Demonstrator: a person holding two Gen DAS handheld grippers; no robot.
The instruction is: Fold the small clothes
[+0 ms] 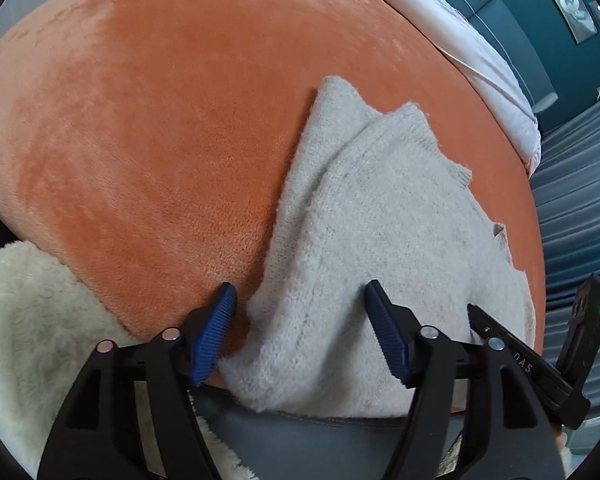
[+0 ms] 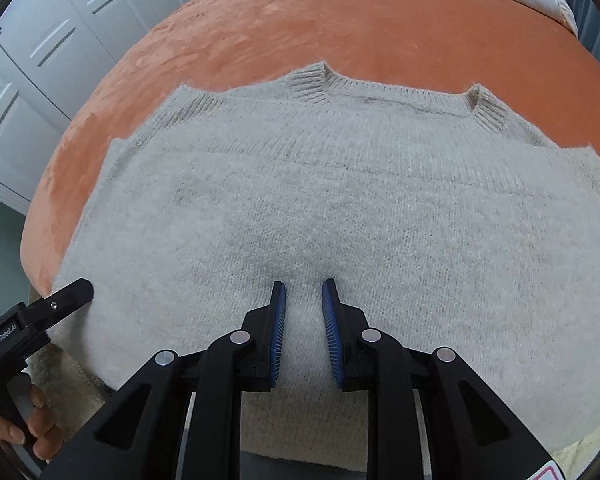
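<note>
A pale grey knitted sweater (image 2: 340,208) lies flat on an orange plush cover (image 2: 340,20), its ribbed collar at the far side. In the left wrist view the sweater (image 1: 380,220) shows with its left side edge and a fold on top. My left gripper (image 1: 302,292) is open, its jaws wide apart astride the sweater's near left edge. My right gripper (image 2: 303,286) hovers over the sweater's near middle with its jaws narrowly apart and nothing between them. The right gripper's body also shows in the left wrist view (image 1: 540,360).
A cream fleece blanket (image 1: 28,340) lies at the near left. White bedding (image 1: 480,60) runs along the far edge of the orange cover (image 1: 160,120). White cupboard doors (image 2: 40,60) stand to the left. The left gripper's handle and hand (image 2: 28,360) show in the right wrist view.
</note>
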